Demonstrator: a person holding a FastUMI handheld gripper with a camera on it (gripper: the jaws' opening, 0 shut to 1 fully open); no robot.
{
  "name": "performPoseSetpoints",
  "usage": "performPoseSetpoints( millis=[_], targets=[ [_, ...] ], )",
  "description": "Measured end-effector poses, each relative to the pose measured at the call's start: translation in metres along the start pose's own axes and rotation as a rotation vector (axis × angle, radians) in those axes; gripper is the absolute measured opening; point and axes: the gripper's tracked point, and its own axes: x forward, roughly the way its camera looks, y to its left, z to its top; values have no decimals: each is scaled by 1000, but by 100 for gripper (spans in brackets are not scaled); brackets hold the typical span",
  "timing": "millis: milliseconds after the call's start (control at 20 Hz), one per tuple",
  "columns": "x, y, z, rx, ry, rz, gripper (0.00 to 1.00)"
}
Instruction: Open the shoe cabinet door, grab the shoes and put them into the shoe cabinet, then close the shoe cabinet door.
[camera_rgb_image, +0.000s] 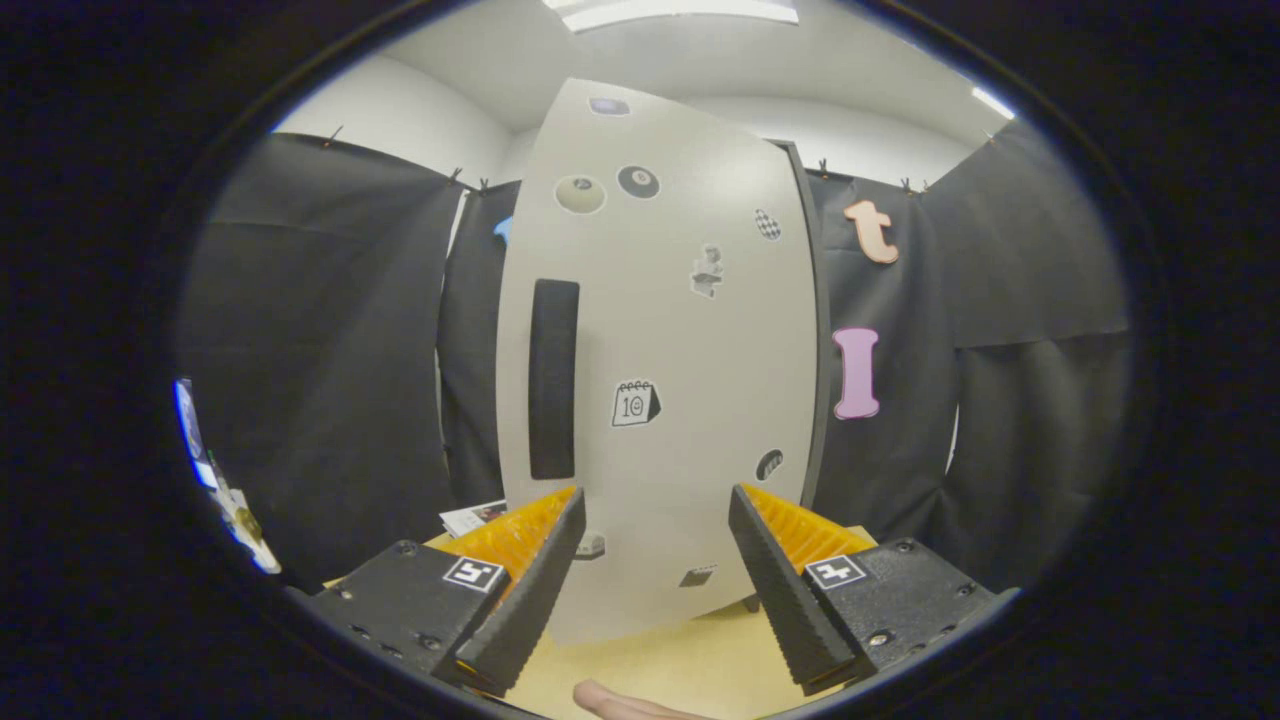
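Observation:
The shoe cabinet door (680, 340) stands upright straight ahead, a tall pale grey panel dotted with small stickers. A long dark vertical handle (553, 378) runs down its left side. The door looks shut against the cabinet's dark right edge (822, 330). My gripper (655, 505) is open, its fingers spread wide just in front of the lower part of the door, with nothing between them. The left fingertip sits just below the handle's bottom end.
The cabinet stands on a light wooden tabletop (680, 665). A fingertip of the person's hand (615, 703) shows at the near edge under the fingers. A printed sheet (472, 517) lies left of the cabinet base. Black cloth walls surround the booth.

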Motion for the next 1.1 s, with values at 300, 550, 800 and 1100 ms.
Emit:
performPoseSetpoints(
  millis=[300, 550, 800, 1100],
  targets=[
    [-54, -8, -3, 38, -13, -27, 95],
    [-117, -22, -11, 33, -47, -65, 95],
    [-177, -48, -2, 9, -78, -113, 95],
    [-225, -61, -8, 22, -56, -151, 97]
  ],
)
